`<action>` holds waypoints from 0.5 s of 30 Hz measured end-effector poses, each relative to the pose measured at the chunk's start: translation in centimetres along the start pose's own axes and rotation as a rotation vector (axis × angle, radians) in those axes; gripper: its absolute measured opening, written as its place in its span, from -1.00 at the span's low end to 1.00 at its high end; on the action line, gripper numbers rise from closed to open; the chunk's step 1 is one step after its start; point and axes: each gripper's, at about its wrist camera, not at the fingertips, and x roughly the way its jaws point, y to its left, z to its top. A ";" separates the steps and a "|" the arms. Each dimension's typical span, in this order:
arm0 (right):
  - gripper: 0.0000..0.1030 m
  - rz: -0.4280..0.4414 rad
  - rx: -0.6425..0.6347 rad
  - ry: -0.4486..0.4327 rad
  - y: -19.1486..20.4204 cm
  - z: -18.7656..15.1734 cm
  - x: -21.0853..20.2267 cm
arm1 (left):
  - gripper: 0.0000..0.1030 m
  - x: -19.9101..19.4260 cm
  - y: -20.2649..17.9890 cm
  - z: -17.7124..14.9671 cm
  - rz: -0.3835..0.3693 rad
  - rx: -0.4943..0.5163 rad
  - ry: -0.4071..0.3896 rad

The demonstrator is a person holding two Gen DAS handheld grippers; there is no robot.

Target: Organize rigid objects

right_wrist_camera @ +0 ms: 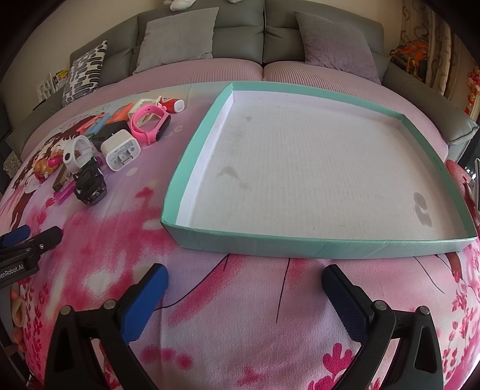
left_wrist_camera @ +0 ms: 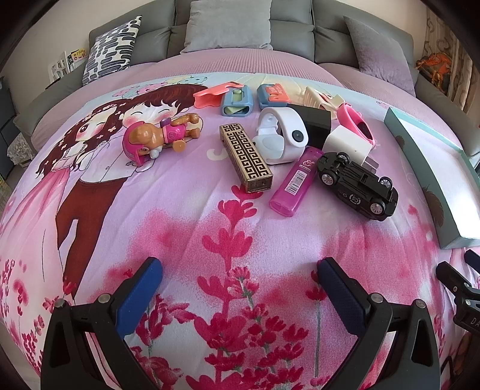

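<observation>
A pile of small rigid objects lies on the pink printed blanket: a toy puppy (left_wrist_camera: pixel 159 138), a gold patterned case (left_wrist_camera: pixel 246 157), a pink lighter (left_wrist_camera: pixel 295 181), an upturned black toy car (left_wrist_camera: pixel 357 184), a white watch (left_wrist_camera: pixel 282 135), a white charger (left_wrist_camera: pixel 349 144) and a pink watch (right_wrist_camera: pixel 150 124). A shallow teal box (right_wrist_camera: pixel 318 243) with a white floor stands to their right, holding nothing. My left gripper (left_wrist_camera: pixel 240 279) is open and empty, short of the pile. My right gripper (right_wrist_camera: pixel 244 285) is open and empty, just in front of the box's near wall.
A grey sofa back with cushions (left_wrist_camera: pixel 228 24) runs along the far side. The left gripper's tip shows at the left edge of the right wrist view (right_wrist_camera: pixel 27 240). Bare blanket (left_wrist_camera: pixel 192 228) lies between the grippers and the pile.
</observation>
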 end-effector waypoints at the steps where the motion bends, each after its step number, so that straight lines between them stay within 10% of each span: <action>1: 1.00 0.000 -0.001 0.000 0.0 0.0 0.0 | 1.00 0.0 0.0 0.0 0.001 0.001 0.002; 15: 1.00 0.010 -0.002 -0.002 -0.1 0.2 -0.1 | 1.00 0.0 0.2 0.3 -0.023 0.004 0.030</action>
